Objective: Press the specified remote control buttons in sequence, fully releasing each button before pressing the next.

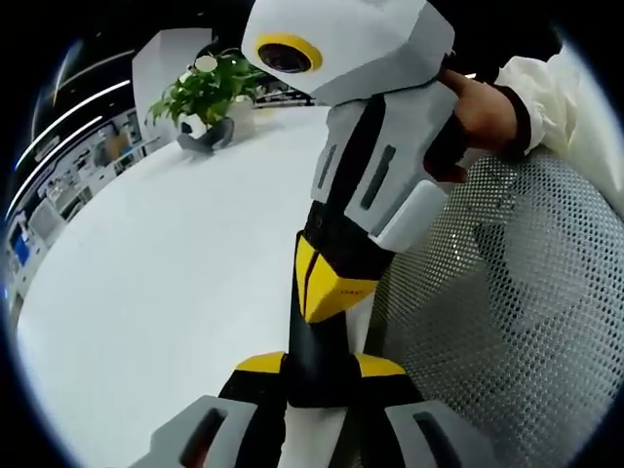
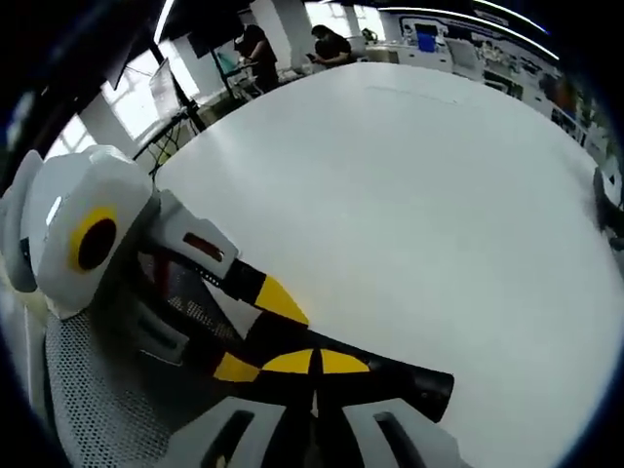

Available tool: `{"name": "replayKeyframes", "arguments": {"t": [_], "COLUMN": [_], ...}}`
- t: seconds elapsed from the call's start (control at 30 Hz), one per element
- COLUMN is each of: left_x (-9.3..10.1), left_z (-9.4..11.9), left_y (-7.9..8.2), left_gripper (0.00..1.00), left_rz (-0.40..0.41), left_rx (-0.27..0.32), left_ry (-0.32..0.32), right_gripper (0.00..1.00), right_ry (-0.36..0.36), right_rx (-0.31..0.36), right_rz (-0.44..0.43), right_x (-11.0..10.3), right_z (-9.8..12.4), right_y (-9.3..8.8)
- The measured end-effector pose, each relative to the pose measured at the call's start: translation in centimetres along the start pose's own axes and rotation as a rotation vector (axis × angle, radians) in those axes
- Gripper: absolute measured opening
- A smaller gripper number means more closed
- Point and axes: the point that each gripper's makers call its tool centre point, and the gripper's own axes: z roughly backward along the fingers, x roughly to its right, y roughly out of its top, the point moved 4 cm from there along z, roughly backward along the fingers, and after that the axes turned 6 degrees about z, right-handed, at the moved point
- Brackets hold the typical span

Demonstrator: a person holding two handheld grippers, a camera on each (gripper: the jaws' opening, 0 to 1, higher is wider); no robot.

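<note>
A black remote [image 1: 317, 361] is gripped by both grippers' fingers (apparently) over the white bench [image 1: 175, 253] edge.

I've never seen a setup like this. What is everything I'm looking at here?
Table: one, white, large, under everything.
Remote control: one, black, over the table's near edge, between the left gripper's jaws.
Potted plant: one, green leaves, far end of the table.
Mesh chair: one, white mesh, beside the table.
People: two, dark clothes, beyond the table's far side.
Left gripper: one, grey and white with yellow tips, shut on the remote control.
Right gripper: one, same colours, jaws together, tips at the remote control.
Hand: one, with a white sleeve, holding the right gripper.
</note>
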Motion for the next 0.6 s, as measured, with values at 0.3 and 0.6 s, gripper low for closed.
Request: {"name": "replayKeyframes", "arguments": {"t": [0.3,0.6], "left_x": [0.1,-0.1], "left_z": [0.1,0.3], "left_y": [-0.1,-0.3], "left_gripper": [0.25,0.25], "left_rz": [0.002,0.001], "left_rx": [-0.024,-0.028], "left_ry": [0.007,0.002], "right_gripper": [0.0,0.08], "right_ry": [0.003,-0.171], "right_rx": [0.153,0.307], "right_rz": [-0.107,-0.047], "right_x": [0.7,2.3], "right_z": [2.0,6.8], "right_y": [1.6,2.2]}}
